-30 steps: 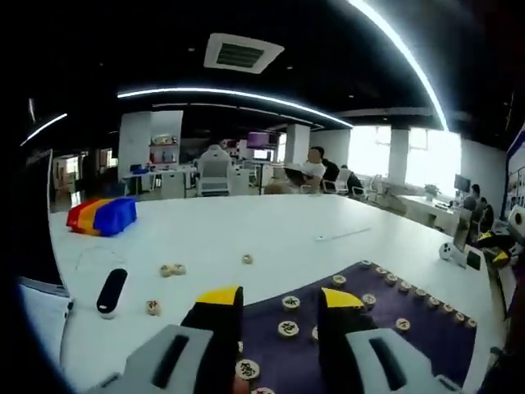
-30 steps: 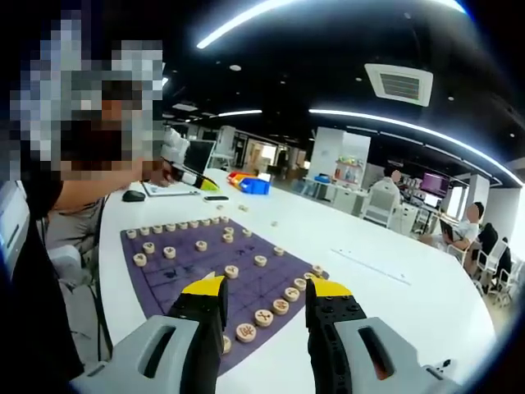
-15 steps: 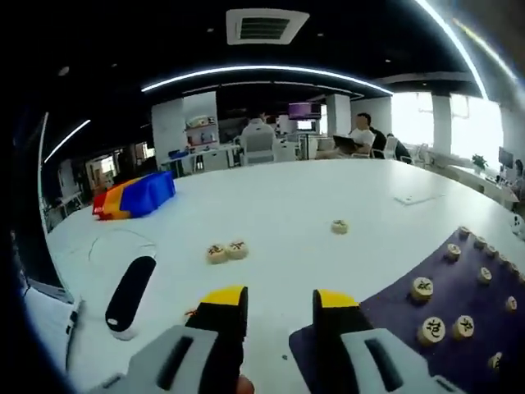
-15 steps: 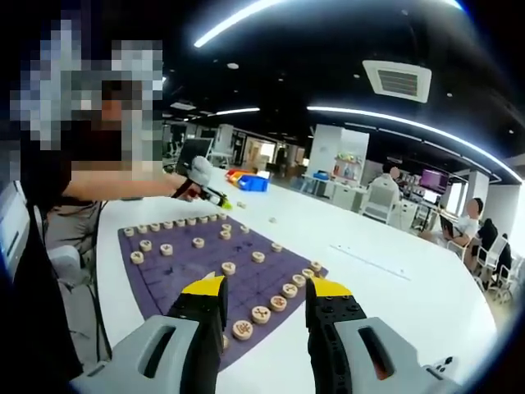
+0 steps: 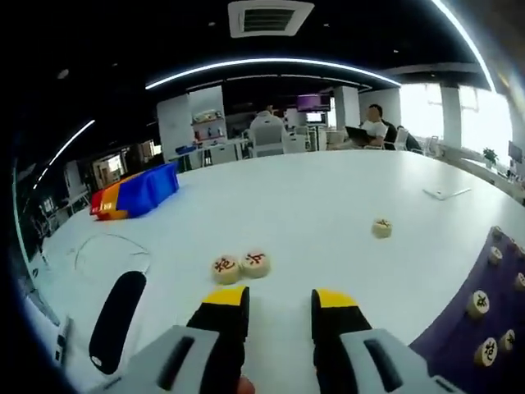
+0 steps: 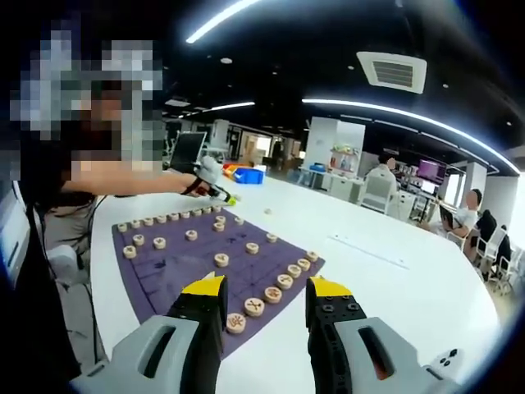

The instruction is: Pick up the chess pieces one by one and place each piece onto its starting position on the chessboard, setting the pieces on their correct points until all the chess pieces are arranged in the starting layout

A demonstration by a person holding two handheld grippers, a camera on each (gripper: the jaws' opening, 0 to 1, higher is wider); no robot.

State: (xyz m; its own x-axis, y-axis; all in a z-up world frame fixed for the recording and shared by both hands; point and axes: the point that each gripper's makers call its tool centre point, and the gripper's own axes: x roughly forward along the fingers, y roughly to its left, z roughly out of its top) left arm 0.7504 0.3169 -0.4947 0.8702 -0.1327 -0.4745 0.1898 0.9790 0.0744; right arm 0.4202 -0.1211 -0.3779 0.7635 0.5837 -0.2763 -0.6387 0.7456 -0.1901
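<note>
Purple chessboard, pale wooden pieces with red characters, white table.

Red characters on two round chess pieces lying side by side on table, just ahead of left claw; strokes too blurred to read. Dark marks on pieces on purple chessboard at right, unreadable. Right gripper view: pieces on chessboard carry small marks, too small to read. No other readable text, brand or number.
</note>
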